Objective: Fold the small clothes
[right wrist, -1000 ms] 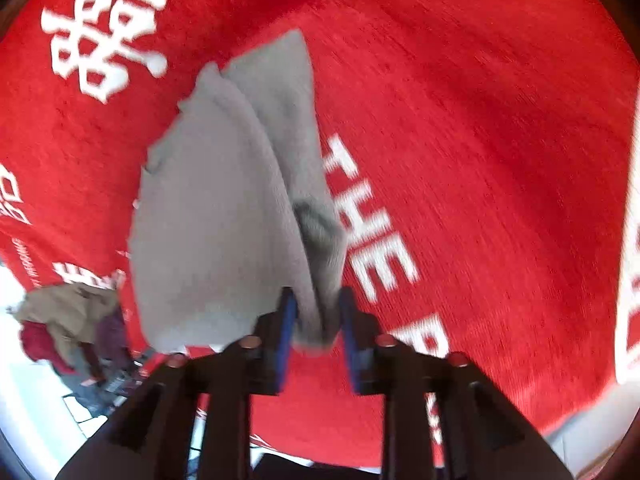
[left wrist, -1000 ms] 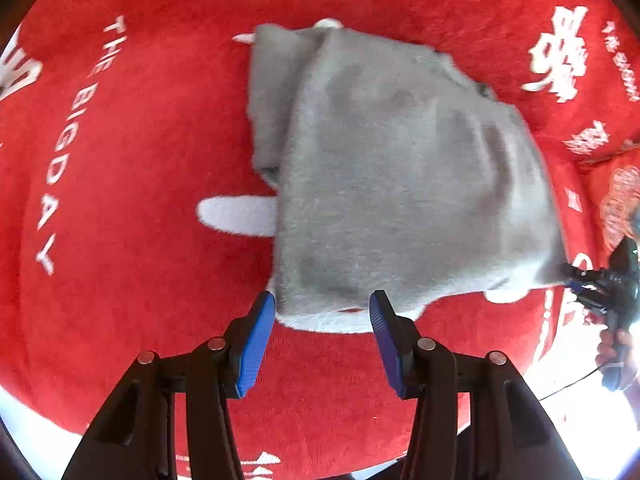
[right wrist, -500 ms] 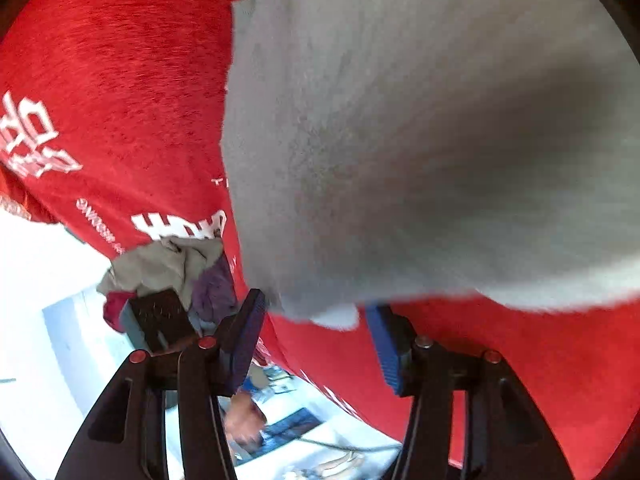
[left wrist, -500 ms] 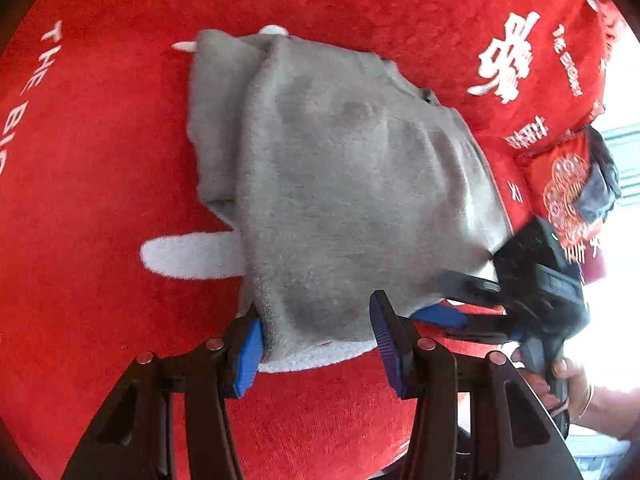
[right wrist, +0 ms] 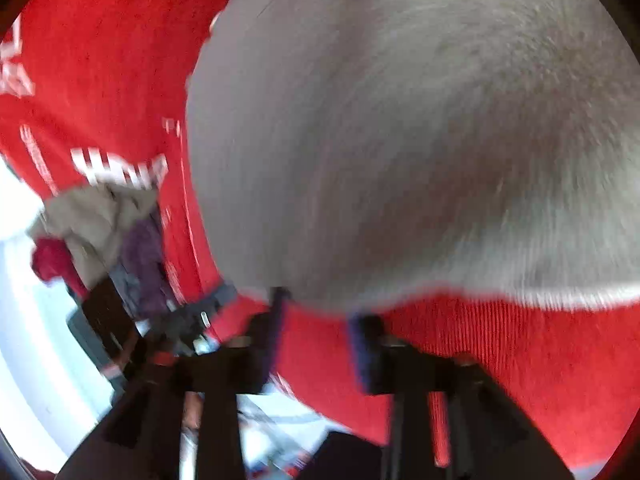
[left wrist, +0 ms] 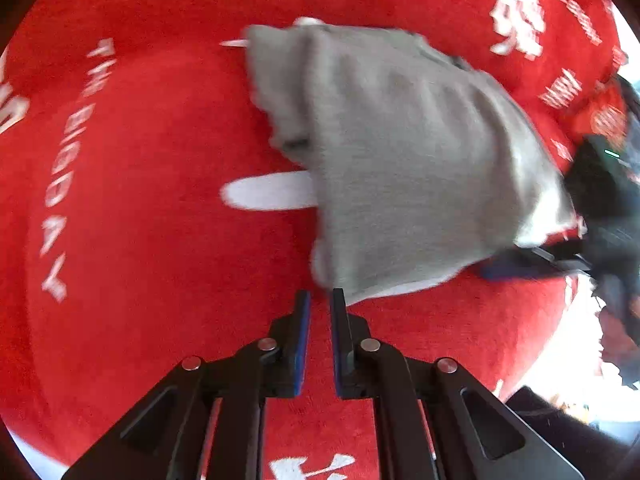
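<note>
Left hand-held gripper [left wrist: 319, 300] sat at six o'clock in its own view, its blue pads drawn nearly together after closing; nothing lay between them, and the near corner of the grey garment [left wrist: 400, 152] lay just past the tips, toward one o'clock. That garment lay folded on the red cloth [left wrist: 140, 220], spreading from the centre toward two o'clock, with a white strip [left wrist: 268, 196] poking out from under its nine o'clock edge. Right hand-held gripper [right wrist: 316, 314] had been spreading its jaws and stood parted at the garment's hem, which crossed just above the tips; blur hid whether a pad touched it. White lettering [left wrist: 72, 168] ran along the cloth at nine o'clock. A heap of other clothes [right wrist: 100, 232] sat at eight o'clock in the right wrist view.
</note>
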Demonstrator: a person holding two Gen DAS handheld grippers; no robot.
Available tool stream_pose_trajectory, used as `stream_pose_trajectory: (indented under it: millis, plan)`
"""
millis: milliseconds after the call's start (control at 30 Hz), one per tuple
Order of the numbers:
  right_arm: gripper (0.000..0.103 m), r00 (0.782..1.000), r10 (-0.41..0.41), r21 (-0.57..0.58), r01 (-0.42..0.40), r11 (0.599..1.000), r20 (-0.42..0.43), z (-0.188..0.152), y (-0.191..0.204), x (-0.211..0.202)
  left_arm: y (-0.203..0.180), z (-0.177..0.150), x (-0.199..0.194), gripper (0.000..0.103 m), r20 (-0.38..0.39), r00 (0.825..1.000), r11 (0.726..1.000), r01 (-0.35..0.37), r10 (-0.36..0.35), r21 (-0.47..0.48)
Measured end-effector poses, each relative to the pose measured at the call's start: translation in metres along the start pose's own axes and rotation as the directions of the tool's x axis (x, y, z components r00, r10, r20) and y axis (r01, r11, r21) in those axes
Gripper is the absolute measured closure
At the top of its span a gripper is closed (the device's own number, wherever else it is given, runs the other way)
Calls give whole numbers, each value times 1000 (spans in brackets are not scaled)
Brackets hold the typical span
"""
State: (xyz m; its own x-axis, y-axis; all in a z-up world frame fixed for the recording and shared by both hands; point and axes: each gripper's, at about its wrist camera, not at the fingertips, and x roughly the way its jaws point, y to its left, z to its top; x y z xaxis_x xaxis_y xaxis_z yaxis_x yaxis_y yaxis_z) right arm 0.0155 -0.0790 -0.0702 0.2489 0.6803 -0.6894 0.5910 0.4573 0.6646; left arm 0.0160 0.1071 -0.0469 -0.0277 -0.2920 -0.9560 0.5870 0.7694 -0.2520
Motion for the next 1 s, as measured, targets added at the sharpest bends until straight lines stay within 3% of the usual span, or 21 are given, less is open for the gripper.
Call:
stream_pose_trajectory:
  millis: [33, 133, 267, 300, 333, 367, 400, 467, 600, 633, 667, 700, 733, 800, 833, 900, 933, 1000]
  plan:
    - [32, 997, -64, -48, 62, 997, -35, -6, 12, -3, 3, -1, -2, 94, -1, 1000, 1000, -7, 7, -21]
    - [32, 988, -147, -243, 130, 961, -52, -19, 54, -15, 20, -8, -9, 93, 4, 1000, 992, -16, 17, -126]
    - [35, 969, -232, -441, 246, 863, 85, 3, 121, -20, 29, -19, -14, 93, 37, 999, 981, -31, 39, -189]
    - [35, 964, -243, -453, 264, 852, 105, 13, 132, -15, 31, -20, -13, 88, 31, 998, 978, -49, 56, -204]
    - [35, 957, -262, -457, 288, 842, 122, 28, 143, -7, 35, -23, -11, 76, 29, 997, 975, -60, 67, -213]
    - [35, 947, -288, -449, 320, 834, 140, 46, 153, 3, 36, -24, -10, 47, 29, 995, 969, -81, 90, -232]
    - [35, 939, -308, -440, 344, 829, 153, 57, 158, 10, 37, -25, -9, 34, 34, 993, 964, -99, 110, -245]
    - [35, 908, -370, -419, 419, 805, 197, 78, 172, 26, 40, -29, -10, 33, 46, 989, 957, -122, 138, -263]
    - [35, 825, -506, -383, 565, 730, 252, 112, 196, 68, 44, -31, -8, 32, 41, 983, 934, -158, 181, -320]
    - [38, 791, -553, -388, 611, 690, 263, 116, 200, 79, 42, -31, -6, 32, 39, 982, 930, -163, 186, -329]
    - [69, 761, -589, -393, 647, 654, 272, 118, 200, 84, 42, -32, -7, 32, 43, 982, 927, -160, 185, -338]
    - [84, 738, -613, -411, 670, 618, 282, 118, 203, 91, 42, -34, -9, 32, 48, 981, 924, -159, 187, -346]
    - [87, 722, -623, -424, 686, 591, 300, 118, 207, 92, 41, -35, -12, 32, 55, 980, 923, -160, 191, -350]
    - [88, 747, -585, -419, 663, 620, 316, 119, 210, 81, 39, -40, -16, 32, 78, 976, 922, -164, 204, -351]
    - [88, 769, -554, -411, 638, 651, 318, 120, 209, 75, 38, -41, -16, 31, 87, 974, 923, -168, 210, -346]
    - [88, 796, -530, -394, 605, 692, 292, 129, 203, 74, 35, -37, -7, 16, 83, 976, 925, -161, 201, -344]
    - [88, 811, -519, -387, 585, 713, 270, 133, 198, 78, 35, -38, -5, 16, 87, 977, 924, -153, 195, -352]
    - [82, 827, -506, -412, 562, 717, 248, 136, 194, 87, 34, -35, 2, 16, 92, 977, 920, -147, 192, -364]
